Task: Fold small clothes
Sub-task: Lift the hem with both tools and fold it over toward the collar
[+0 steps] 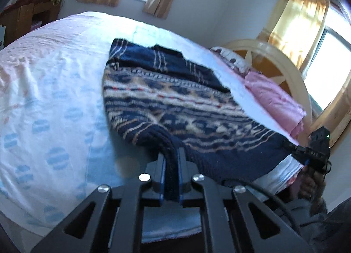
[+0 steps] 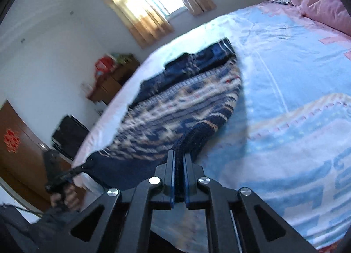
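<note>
Tools (image 1: 171, 154) clamped on sweater (image 1: 175, 99) hem

Your sweater (image 1: 175, 104) lies on the bed (image 1: 54, 99) before you — its near hem's 2 corners sit between your grippers' jaws, and the pillows (image 1: 272, 97) lie behind, to its right.

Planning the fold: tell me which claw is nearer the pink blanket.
Right. The right claw grips the sweater hem corner on the pink blanket side; the left claw grips the opposite corner, farther away.
</note>
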Motion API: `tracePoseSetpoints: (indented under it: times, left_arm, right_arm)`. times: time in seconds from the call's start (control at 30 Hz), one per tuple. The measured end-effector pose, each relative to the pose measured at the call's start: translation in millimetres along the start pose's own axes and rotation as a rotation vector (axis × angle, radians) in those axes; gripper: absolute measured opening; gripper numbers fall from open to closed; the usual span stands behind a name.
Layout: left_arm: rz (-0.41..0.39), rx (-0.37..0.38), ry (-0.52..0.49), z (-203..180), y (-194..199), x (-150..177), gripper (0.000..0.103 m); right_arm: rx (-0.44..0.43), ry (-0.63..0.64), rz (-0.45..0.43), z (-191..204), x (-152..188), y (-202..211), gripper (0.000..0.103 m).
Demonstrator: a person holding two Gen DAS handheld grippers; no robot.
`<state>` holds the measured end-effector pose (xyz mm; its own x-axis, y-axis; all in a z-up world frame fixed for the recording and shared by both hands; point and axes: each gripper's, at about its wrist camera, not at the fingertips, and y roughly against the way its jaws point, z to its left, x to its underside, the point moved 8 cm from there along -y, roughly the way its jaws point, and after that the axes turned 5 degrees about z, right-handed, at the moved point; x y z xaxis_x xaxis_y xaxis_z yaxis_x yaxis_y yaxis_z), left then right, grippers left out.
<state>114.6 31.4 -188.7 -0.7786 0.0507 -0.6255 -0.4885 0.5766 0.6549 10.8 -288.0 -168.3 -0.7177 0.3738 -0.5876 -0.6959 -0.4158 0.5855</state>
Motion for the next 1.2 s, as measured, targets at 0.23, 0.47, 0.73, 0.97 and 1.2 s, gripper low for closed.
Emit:
tracePoseSetpoints:
  times: [0.23,0.47,0.73,0.97,1.2]
  left_arm:
    - [-0.039,0.085,0.069,7,9,-33,0.009]
    - [-0.094,0.121,0.073,7,15,-67,0.008]
    - [-0.160,0.162,0.079,7,21,-104,0.008]
    - [-0.153,0.184,0.114,17,-3,-138,0.008]
    - [-0.132,0.198,0.163,35,-41,-184,0.008]
  right_arm:
    - [-0.040,-0.041,-0.062,7,-34,7,0.005]
    - [-0.076,-0.096,-0.112,8,-77,7,0.005]
    - [-0.103,-0.057,-0.165,30,-115,20,0.005]
    - [-0.107,-0.075,-0.163,27,-148,2,0.005]
    - [-0.095,-0.125,-0.118,7,-190,-40,0.005]
